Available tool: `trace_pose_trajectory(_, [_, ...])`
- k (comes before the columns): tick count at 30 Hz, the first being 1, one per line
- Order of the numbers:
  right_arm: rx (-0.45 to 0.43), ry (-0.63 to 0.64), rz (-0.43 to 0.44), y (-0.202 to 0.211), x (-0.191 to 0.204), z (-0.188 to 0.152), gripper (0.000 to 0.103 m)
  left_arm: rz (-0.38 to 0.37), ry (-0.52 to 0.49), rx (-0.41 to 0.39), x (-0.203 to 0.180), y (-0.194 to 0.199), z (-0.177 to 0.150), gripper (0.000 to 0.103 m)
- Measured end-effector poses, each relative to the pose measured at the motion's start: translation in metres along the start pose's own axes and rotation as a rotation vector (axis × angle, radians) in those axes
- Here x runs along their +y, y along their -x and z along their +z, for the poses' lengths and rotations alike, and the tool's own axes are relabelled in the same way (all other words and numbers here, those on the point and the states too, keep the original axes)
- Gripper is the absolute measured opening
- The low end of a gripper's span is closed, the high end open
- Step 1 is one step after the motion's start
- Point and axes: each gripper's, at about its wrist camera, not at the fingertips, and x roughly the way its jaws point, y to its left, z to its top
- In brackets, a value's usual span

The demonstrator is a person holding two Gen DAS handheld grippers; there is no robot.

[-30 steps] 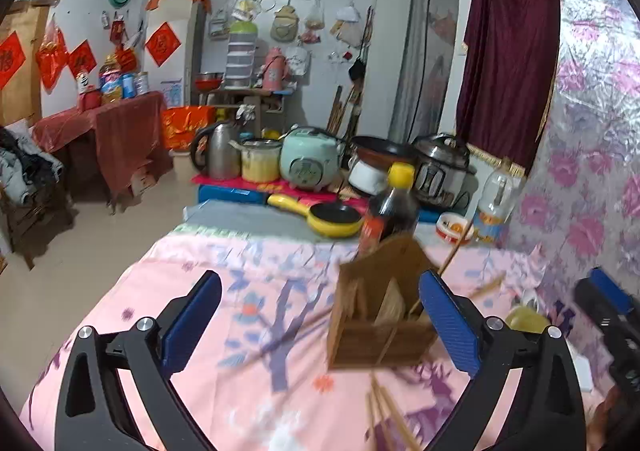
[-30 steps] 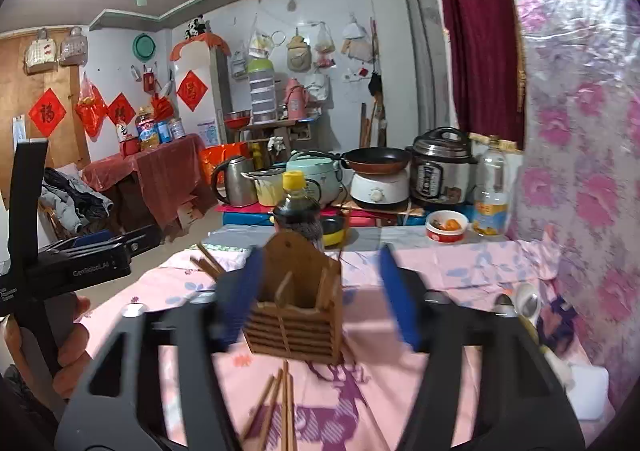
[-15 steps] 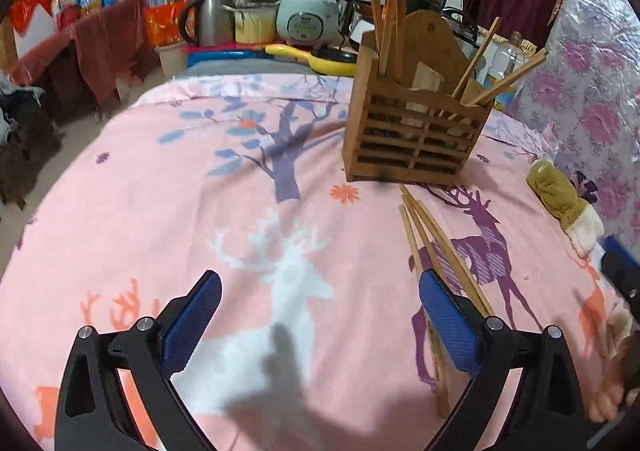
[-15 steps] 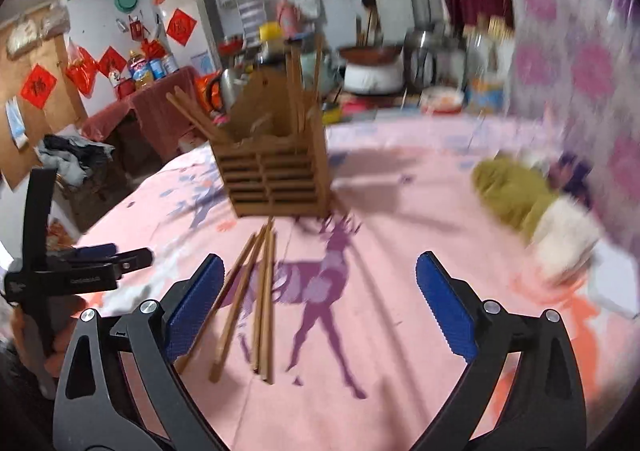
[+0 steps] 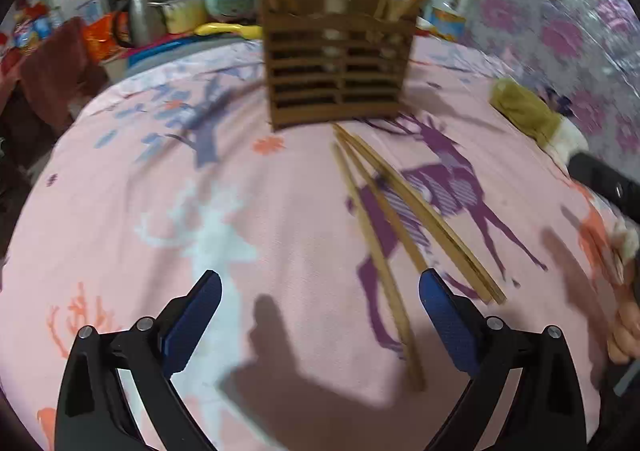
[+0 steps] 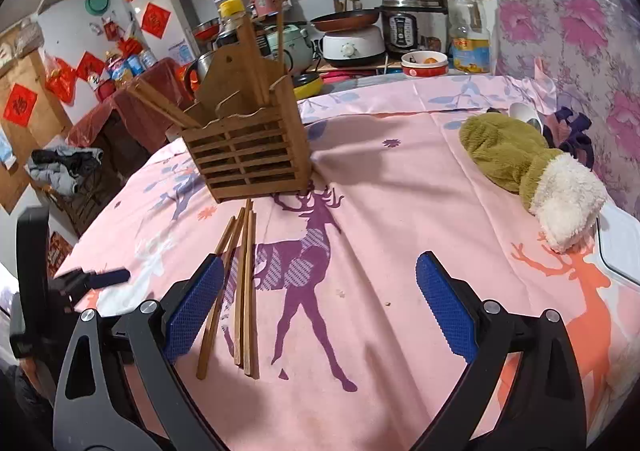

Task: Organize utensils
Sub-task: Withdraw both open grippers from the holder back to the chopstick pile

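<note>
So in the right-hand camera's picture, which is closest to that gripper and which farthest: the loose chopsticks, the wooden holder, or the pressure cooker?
From the right gripper:
1. Loose chopsticks, on the cloth by its left finger.
2. Wooden holder, beyond them, left of centre.
3. Pressure cooker, far back on the counter.

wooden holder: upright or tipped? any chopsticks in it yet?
Upright. The wooden holder stands on its base on the tablecloth, several chopsticks poking from the top. More loose chopsticks lie flat before it.

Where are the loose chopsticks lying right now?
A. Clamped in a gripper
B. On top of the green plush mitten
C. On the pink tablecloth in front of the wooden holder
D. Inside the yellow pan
C: the loose chopsticks lie flat on the tablecloth just in front of the wooden holder, and both grippers are open and empty.
</note>
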Motion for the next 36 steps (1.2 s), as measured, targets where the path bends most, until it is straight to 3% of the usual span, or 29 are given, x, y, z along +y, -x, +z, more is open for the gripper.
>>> trace_pose_trajectory(3, [-0.005, -0.013, -0.004, 0.001, -0.003, 0.001, 0.093, -0.045, -0.031, 0.034, -0.008, -0.006, -0.004, 0.097])
trace_pose_trajectory(5, [-0.004, -0.017, -0.004, 0.001, -0.004, 0.001, 0.093, -0.028, -0.059, 0.04, -0.015, -0.01, -0.006, 0.097])
trace_pose_trajectory(11, [-0.002, -0.023, -0.004, 0.0, -0.005, 0.002, 0.093, 0.029, -0.089, 0.078, -0.019, -0.028, -0.008, 0.079])
trace_pose_trajectory(15, [0.001, -0.019, -0.009, 0.0, -0.005, 0.002, 0.093, 0.097, -0.028, 0.056, 0.004, -0.029, 0.001, 0.061])
trace_pose_trajectory(18, [0.001, -0.019, -0.01, 0.0, -0.005, 0.001, 0.093, 0.119, 0.041, 0.056, 0.026, -0.027, 0.005, 0.056])
trace_pose_trajectory(21, [0.002, -0.015, -0.005, 0.0, -0.004, 0.001, 0.093, 0.095, 0.076, 0.067, 0.035, -0.028, 0.008, 0.056])
trace_pose_trajectory(25, [0.023, -0.005, 0.031, -0.003, -0.001, -0.001, 0.092, 0.133, 0.034, 0.061, 0.026, -0.029, 0.006, 0.056])
trace_pose_trajectory(26, [0.037, 0.003, 0.052, -0.005, 0.001, -0.003, 0.086, 0.145, 0.025, 0.058, 0.025, -0.029, 0.006, 0.058])
trace_pose_trajectory(28, [0.082, 0.028, 0.095, -0.01, 0.007, -0.008, 0.071, 0.173, 0.027, 0.057, 0.025, -0.029, 0.005, 0.075])
trace_pose_trajectory(31, [0.186, 0.066, 0.168, -0.024, 0.016, -0.022, 0.054, 0.166, 0.069, 0.075, 0.034, -0.032, 0.004, 0.085])
trace_pose_trajectory(36, [0.258, 0.168, 0.169, -0.031, 0.032, -0.041, 0.047, 0.145, 0.111, 0.093, 0.044, -0.033, 0.005, 0.091])
